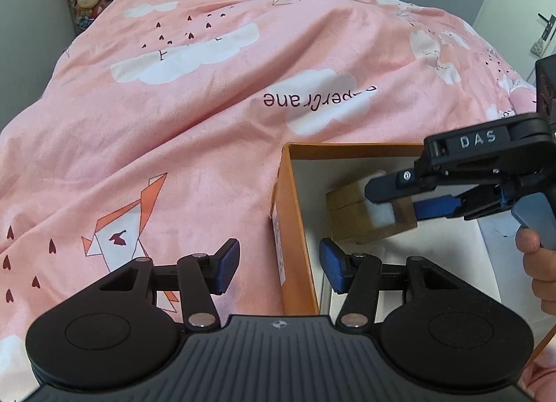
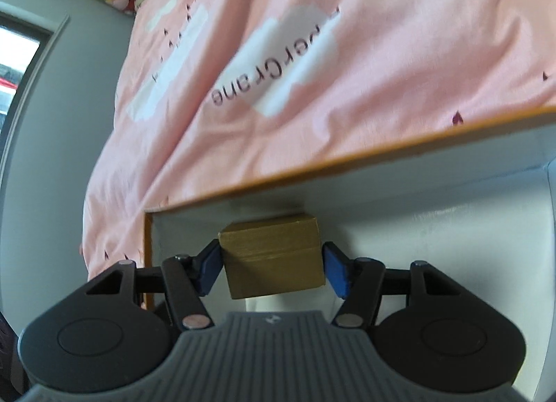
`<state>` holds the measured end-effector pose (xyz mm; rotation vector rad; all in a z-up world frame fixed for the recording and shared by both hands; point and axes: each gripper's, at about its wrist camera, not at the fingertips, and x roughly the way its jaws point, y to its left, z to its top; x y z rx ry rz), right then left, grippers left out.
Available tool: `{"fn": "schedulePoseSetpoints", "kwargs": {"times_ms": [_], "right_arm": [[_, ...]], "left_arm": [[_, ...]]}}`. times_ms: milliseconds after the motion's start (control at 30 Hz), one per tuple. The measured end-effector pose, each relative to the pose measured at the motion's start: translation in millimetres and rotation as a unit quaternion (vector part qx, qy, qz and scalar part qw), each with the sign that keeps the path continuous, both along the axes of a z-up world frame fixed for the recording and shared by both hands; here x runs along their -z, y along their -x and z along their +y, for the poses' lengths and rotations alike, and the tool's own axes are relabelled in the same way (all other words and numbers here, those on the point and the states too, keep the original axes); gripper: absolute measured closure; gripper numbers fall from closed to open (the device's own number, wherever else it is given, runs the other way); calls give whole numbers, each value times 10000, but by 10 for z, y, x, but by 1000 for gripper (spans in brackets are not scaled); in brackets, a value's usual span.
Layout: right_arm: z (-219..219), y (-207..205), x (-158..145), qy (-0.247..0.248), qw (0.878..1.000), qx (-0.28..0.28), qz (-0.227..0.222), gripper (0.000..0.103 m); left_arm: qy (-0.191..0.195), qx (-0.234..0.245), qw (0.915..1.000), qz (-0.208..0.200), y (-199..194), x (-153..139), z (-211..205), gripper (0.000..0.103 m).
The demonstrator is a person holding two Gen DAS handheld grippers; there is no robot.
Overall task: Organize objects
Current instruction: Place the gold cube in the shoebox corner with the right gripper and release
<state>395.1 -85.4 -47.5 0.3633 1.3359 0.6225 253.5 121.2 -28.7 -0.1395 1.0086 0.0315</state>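
Right tool [image 2: 271, 264] clamps the small brown box [image 2: 274, 259] inside the orange carton [image 1: 290, 224] on the bed, release still pending, left tool [image 1: 278, 268] spread wide astride the carton's wall, holding nothing.

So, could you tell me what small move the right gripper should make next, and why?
Probably lower it a little, then open. The right gripper holds the small brown box inside the orange box, apparently just above its white floor. The left gripper is open and straddles the near wall.
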Motion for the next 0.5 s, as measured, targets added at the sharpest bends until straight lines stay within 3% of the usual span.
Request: {"fn": "schedulePoseSetpoints", "kwargs": {"times_ms": [100,267,367,500], "right_arm": [[173,6,-2,121,9998,-112,-81,38],[291,2,103,213,9995,-190,-96,41],[339,5,139,146,9994,-271,-128,42],[472,74,100,303,9967,-571,-490,42]], "left_arm": [[4,35,10000,32,-16,13,-14,41],[0,106,9999,45,-5,23,-34,51],[-38,178,9998,119,-4,58,-49,63],[-19,184,9997,140,5,72,-42,65]]}}
